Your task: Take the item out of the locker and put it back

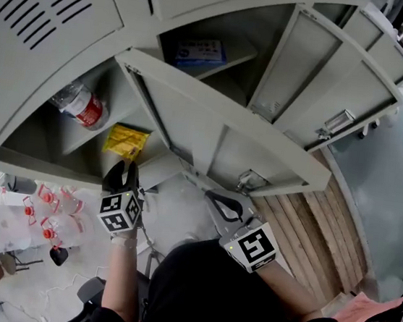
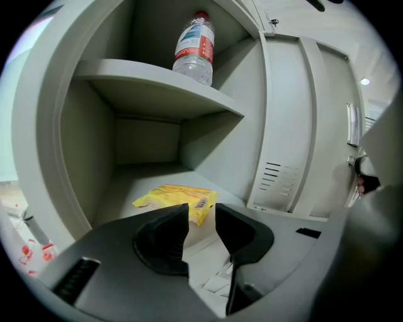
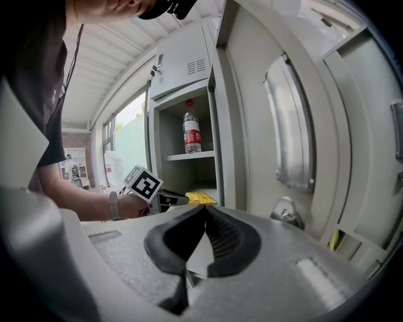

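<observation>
A yellow snack packet point(image 1: 125, 141) lies flat on the floor of the open lower locker compartment point(image 2: 94, 144). My left gripper point(image 2: 201, 217) is open just in front of the yellow packet point(image 2: 179, 198), whose near corner shows in the gap, and the pads do not press on it. In the head view the left gripper point(image 1: 128, 166) sits at the compartment's mouth. My right gripper point(image 3: 204, 212) is shut with nothing in it, held back from the locker beside the open door. The packet point(image 3: 200, 199) shows past the left gripper's marker cube point(image 3: 143, 185).
A water bottle point(image 2: 195, 47) with a red label stands on the shelf above the packet. The compartment's open door point(image 1: 221, 122) swings out to the right. A blue box point(image 1: 200, 51) sits in a neighbouring open locker. Bottles stand on a low table point(image 1: 4, 223) at the left.
</observation>
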`<action>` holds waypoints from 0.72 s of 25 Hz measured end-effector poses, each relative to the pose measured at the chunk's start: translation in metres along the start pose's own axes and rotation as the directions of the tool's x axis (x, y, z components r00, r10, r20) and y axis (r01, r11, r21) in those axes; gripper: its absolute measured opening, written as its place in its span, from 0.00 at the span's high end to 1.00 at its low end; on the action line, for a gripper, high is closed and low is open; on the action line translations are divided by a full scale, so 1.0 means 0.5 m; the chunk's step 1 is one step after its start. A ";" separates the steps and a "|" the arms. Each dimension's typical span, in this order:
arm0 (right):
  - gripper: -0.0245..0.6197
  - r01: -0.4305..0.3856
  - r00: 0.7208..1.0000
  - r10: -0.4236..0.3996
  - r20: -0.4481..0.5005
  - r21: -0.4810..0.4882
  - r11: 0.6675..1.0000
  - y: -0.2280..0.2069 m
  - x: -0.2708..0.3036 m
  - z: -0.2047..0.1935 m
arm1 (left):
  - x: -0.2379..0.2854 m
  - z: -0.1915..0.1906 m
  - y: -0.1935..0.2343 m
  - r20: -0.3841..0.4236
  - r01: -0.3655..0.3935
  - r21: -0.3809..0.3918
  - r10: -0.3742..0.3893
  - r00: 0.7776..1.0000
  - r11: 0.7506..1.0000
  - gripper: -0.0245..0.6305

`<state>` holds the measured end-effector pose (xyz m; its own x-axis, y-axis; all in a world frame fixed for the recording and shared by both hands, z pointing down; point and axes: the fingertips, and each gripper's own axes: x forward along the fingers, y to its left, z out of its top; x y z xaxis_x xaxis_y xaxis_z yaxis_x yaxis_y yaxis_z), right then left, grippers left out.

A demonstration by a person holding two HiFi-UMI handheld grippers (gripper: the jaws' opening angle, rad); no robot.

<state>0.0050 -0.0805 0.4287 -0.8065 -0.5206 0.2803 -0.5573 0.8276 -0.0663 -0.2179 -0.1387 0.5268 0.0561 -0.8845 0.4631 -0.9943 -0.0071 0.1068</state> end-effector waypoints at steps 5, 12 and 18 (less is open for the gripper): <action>0.96 -0.009 1.000 0.009 0.006 0.003 1.000 0.008 0.000 0.004 | -0.035 0.001 -0.008 0.016 0.002 -0.019 -0.002 1.000 1.000 0.76; 0.96 -0.050 0.999 0.050 0.004 0.009 0.999 0.034 0.007 0.008 | -0.090 0.004 -0.015 0.046 -0.014 -0.036 0.016 0.999 0.999 0.76; 0.96 -0.089 0.996 0.089 0.014 -0.006 0.996 0.056 0.020 0.007 | -0.136 -0.004 -0.012 0.056 -0.032 -0.049 0.035 0.998 0.998 0.77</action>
<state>-0.0194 -0.0632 0.4265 -0.8557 -0.4475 0.2598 -0.4818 0.8721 -0.0849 -0.2156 -0.0776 0.4965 0.0163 -0.9089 0.4167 -0.9899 0.0441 0.1348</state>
